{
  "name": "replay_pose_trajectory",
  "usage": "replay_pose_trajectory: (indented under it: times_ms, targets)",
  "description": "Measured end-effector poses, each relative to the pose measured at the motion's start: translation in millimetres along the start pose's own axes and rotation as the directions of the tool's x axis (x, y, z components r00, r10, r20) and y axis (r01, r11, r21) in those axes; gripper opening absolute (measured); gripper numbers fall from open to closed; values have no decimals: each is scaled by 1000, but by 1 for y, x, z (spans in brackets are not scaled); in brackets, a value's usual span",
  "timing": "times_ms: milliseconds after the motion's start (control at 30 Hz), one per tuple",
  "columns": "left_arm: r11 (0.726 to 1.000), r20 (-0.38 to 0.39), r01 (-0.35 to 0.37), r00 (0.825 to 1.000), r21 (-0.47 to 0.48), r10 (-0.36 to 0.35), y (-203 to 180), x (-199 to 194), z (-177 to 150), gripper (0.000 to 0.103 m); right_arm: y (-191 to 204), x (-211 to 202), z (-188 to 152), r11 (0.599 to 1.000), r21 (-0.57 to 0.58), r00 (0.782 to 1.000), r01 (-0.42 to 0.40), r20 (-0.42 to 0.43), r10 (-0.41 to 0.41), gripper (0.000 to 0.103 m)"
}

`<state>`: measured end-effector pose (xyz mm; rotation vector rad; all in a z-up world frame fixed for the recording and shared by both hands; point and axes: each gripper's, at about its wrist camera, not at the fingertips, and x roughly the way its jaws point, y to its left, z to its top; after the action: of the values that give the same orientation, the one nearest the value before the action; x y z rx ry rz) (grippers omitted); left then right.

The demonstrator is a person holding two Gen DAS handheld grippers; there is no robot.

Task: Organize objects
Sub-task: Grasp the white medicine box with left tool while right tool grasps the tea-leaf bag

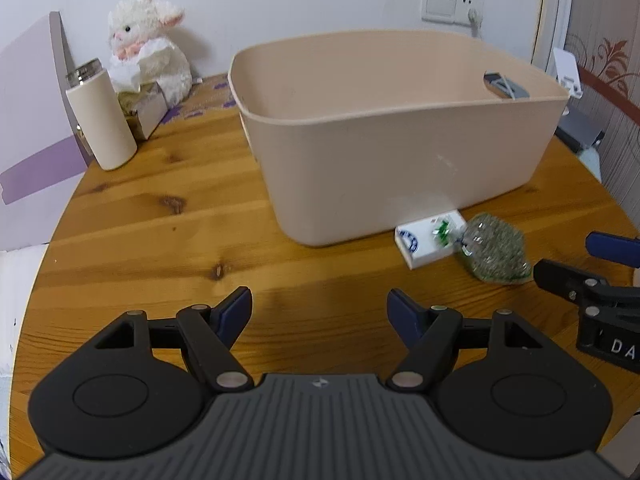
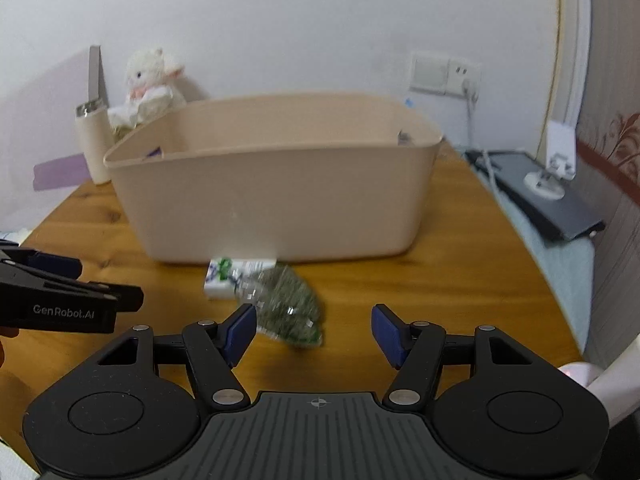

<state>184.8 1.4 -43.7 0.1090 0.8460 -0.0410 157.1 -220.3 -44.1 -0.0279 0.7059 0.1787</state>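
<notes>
Right wrist view puts the clear bag of green bits (image 2: 286,304) just ahead of my right gripper (image 2: 314,334), a little toward its left finger, with the small white box (image 2: 224,280) touching the bag's far end, both lying on the wooden table (image 2: 440,280) at the foot of the beige bin (image 2: 280,208). Both pairs of jaws stand wide apart and hold nothing. I judge the step in hand to be picking up the bag with the right. To do it well I'd drop the pads either side of the bag's middle (the film looks slippery, so bite deep) and keep clear of the box. My left gripper (image 1: 319,312) hangs over bare wood, with box (image 1: 430,242) and bag (image 1: 496,252) well off to its right, near the other tool.
</notes>
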Motion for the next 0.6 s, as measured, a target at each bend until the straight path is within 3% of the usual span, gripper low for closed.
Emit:
replay_pose_trajectory:
  times_ms: [600]
  targets:
    - [998, -70, 47, 996, -31, -49, -12, 40, 4, 76, 4, 54, 0, 1000, 1, 996, -29, -80, 29, 67]
